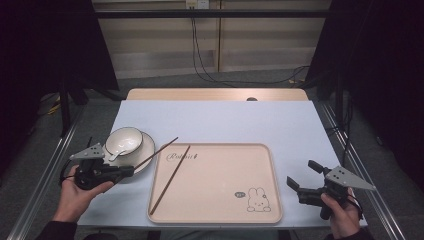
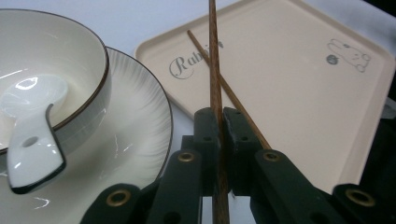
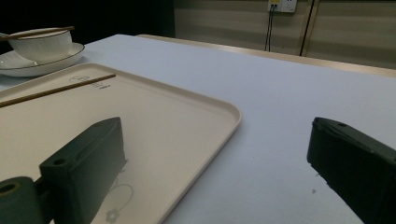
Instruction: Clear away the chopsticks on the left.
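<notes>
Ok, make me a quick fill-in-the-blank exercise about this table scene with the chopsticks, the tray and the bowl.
1. The left gripper is shut on one ____.
2. The other chopstick lies on the ____.
3. The bowl stands on a plate and holds a white ____.
4. The right gripper has its jaws ____, with nothing between them.

Missing words: chopstick; tray; spoon; open

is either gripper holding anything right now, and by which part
The left gripper pinches one thin brown wooden chopstick near its lower end, between its black jaws. The right gripper is open and holds nothing.
</notes>
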Available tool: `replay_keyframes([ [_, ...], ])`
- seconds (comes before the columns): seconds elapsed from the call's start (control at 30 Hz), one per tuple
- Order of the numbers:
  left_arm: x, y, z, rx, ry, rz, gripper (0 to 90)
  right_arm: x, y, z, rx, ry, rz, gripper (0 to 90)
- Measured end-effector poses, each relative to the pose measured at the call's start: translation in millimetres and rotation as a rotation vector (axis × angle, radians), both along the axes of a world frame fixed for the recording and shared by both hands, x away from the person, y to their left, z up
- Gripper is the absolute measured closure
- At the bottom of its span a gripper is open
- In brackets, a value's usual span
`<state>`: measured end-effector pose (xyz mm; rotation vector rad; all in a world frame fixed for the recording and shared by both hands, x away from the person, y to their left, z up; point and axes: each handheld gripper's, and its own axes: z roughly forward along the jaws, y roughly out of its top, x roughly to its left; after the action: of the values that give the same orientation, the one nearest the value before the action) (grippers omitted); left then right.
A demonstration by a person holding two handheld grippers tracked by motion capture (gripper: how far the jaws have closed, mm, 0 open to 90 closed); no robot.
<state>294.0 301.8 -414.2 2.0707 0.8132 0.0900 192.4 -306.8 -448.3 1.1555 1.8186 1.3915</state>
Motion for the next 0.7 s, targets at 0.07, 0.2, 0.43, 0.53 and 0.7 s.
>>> replay_keyframes([
  [0.07,-1.9,-5.2,-0.4,-0.011,-0.003,-0.017,84.9,-0.2,-0.1,0.0,0.002,0.001,-0.003,4.0],
  [0.2,-4.0,-15.1,-0.6,-0.016,0.004,-0.017,84.9,-0.4,-0.1,0.0,0.001,0.002,-0.005,4.0],
  [0.43,-7.3,-28.1,1.0,-0.032,0.014,-0.02,84.9,-0.4,0.1,0.0,0.0,0.001,0.001,4.0],
  [0.53,-9.0,-33.6,2.2,-0.032,0.02,-0.01,84.9,-0.3,0.0,0.0,0.001,0.001,-0.002,4.0],
  [0.7,-14.0,-48.3,6.4,-0.015,0.009,-0.002,84.9,-0.3,0.1,-0.1,-0.001,0.001,0.002,4.0],
])
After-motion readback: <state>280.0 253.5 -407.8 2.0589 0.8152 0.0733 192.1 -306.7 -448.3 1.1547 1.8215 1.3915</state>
